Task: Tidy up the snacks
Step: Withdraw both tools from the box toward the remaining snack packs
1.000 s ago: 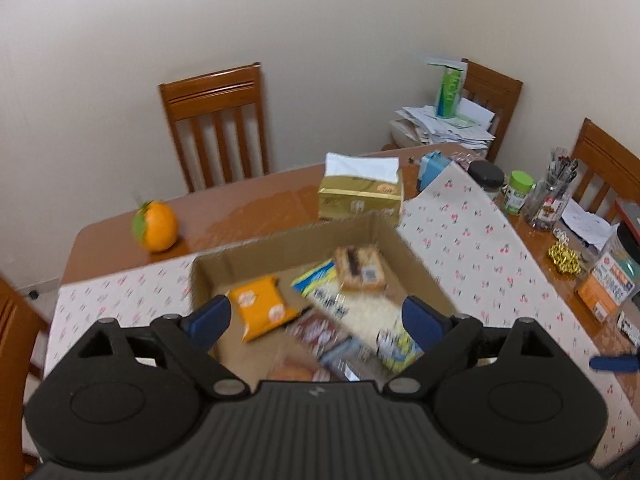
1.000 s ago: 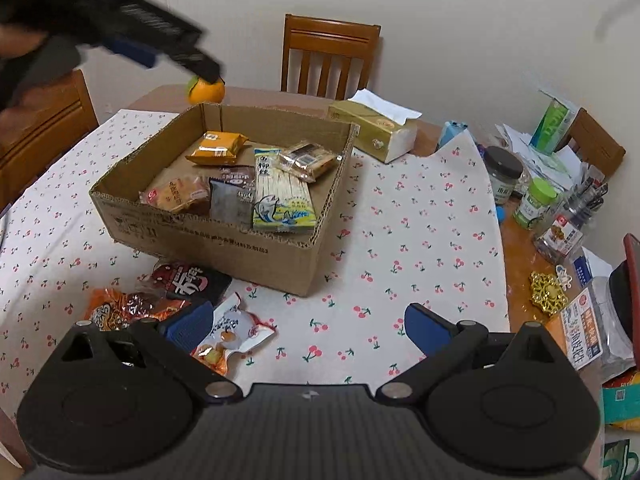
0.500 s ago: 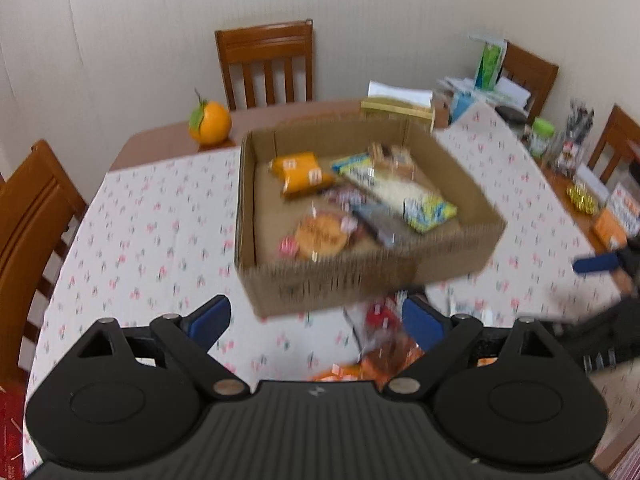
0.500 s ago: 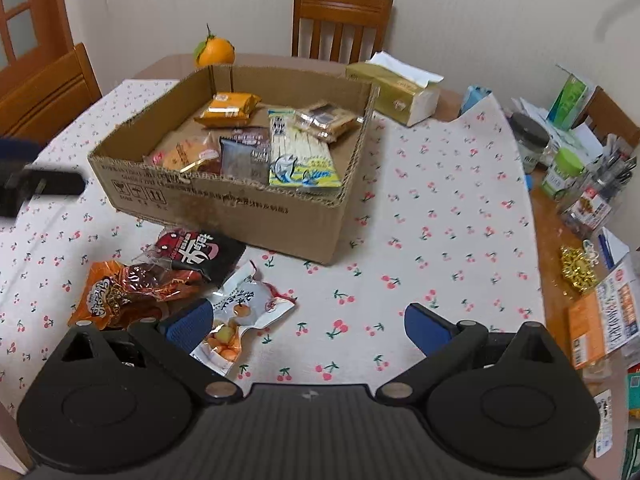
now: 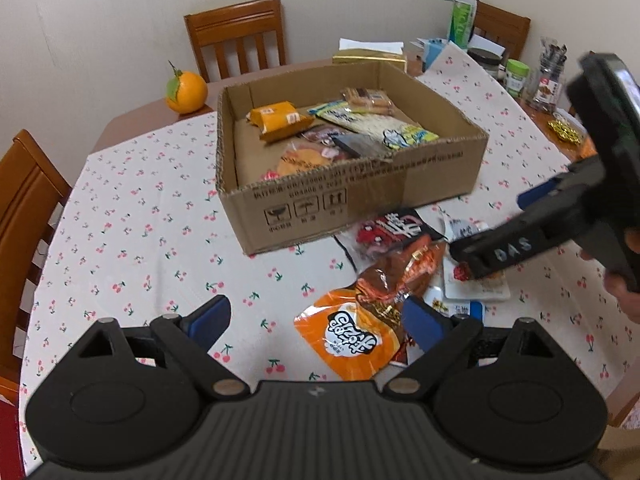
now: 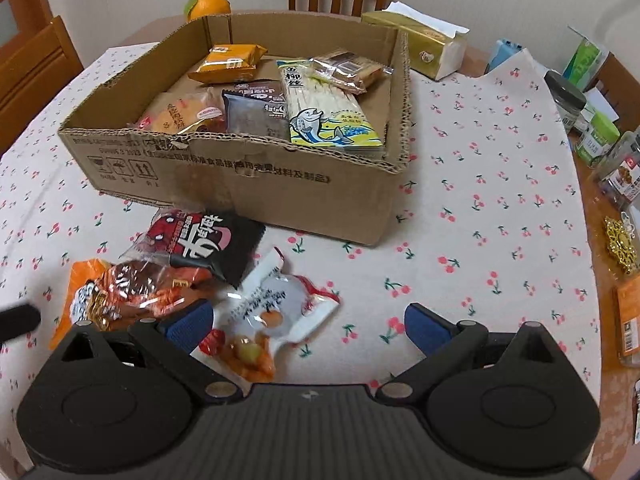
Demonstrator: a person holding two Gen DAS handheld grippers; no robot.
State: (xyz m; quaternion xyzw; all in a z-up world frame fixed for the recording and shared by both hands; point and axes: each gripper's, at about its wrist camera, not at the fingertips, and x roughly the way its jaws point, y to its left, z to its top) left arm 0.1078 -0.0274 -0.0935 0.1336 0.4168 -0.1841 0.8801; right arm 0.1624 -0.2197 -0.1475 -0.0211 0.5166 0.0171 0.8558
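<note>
A cardboard box (image 5: 352, 200) (image 6: 240, 184) on the cherry-print cloth holds several snack packets, among them an orange one (image 6: 228, 62) and a fish-print one (image 6: 324, 116). In front of it lie a black-and-red packet (image 5: 394, 228) (image 6: 200, 240), an orange bag (image 5: 348, 336) (image 6: 84, 292), a clear reddish packet (image 5: 404, 276) (image 6: 148, 280) and a white candy packet (image 6: 272, 312). My left gripper (image 5: 316, 316) is open just above the orange bag. My right gripper (image 6: 306, 322) is open low over the white packet; one of its fingers (image 5: 504, 246) shows in the left wrist view.
An orange fruit (image 5: 186, 92) sits behind the box, a gold tissue box (image 6: 424, 46) to its far right. Jars and bottles (image 6: 566, 100) and a gold ornament (image 6: 620, 248) crowd the right edge. Wooden chairs (image 5: 236, 36) ring the table.
My left gripper pulled back from over the box and sank toward the loose packets. My right gripper dropped closer to the white packet. Both stayed open.
</note>
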